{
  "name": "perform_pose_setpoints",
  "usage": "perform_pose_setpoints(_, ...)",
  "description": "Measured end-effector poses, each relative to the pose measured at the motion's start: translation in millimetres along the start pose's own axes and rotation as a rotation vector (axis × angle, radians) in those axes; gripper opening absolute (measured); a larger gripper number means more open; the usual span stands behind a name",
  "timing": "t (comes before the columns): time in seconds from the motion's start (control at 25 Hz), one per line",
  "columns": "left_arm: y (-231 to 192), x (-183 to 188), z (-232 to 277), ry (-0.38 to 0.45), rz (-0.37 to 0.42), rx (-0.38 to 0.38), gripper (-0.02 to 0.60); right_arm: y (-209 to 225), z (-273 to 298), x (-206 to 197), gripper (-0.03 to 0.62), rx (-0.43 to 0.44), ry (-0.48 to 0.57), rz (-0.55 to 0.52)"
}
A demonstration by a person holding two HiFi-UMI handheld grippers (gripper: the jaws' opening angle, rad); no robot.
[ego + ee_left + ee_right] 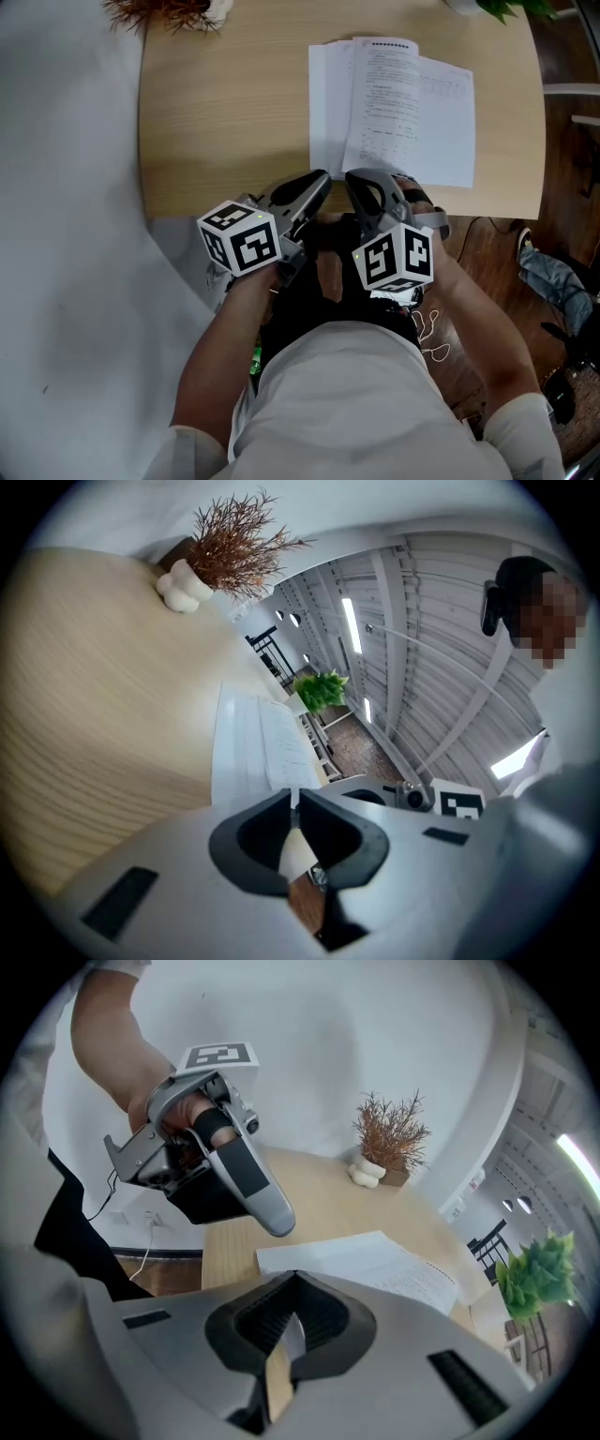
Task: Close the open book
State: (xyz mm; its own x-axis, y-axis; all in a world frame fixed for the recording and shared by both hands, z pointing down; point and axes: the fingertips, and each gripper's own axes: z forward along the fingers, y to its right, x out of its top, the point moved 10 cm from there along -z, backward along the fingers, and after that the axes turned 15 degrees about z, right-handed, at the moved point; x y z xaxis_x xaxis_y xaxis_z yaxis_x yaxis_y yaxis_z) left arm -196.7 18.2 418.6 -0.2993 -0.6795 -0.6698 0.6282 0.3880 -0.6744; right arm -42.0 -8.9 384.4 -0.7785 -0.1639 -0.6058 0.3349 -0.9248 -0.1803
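Observation:
The open book [394, 108] lies flat on the wooden table [225, 122], right of centre, its white printed pages facing up. It also shows in the left gripper view [258, 747] and the right gripper view [375, 1260]. Both grippers hover side by side at the table's near edge, just short of the book's near edge. My left gripper [323, 176] [293, 794] is shut with nothing between its jaws. Close on its right, my right gripper [354, 176] [295, 1274] is shut and empty too. The left gripper [279, 1227] also appears in the right gripper view, above the table's edge.
A dried brown plant [169, 11] with a white lumpy vase [183, 588] stands at the table's far left corner. A green plant [506, 7] sits at the far right. Cables [436, 337] and a shoe [553, 281] lie on the wooden floor beside me.

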Motion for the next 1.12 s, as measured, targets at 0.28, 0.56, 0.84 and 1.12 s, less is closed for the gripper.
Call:
perform_pose_setpoints(0.28, -5, -3, 14, -0.037, -0.096, -0.047, 0.107, 3, -6, -2, 0.001, -0.013, 0.023, 0.015)
perform_pose_setpoints(0.56, -10, 0, 27, -0.036, -0.227, -0.121, 0.107, 4, -8, -3, 0.000, -0.016, 0.032, 0.018)
perform_pose_setpoints(0.84, -16, -1, 41, -0.082, -0.315, -0.178, 0.106, 3, -8, -5, 0.000, -0.016, 0.041, 0.024)
perform_pose_setpoints(1.12, -23, -2, 44, -0.093, -0.376, -0.228, 0.106, 3, -7, -7, 0.000, -0.022, 0.044, 0.022)
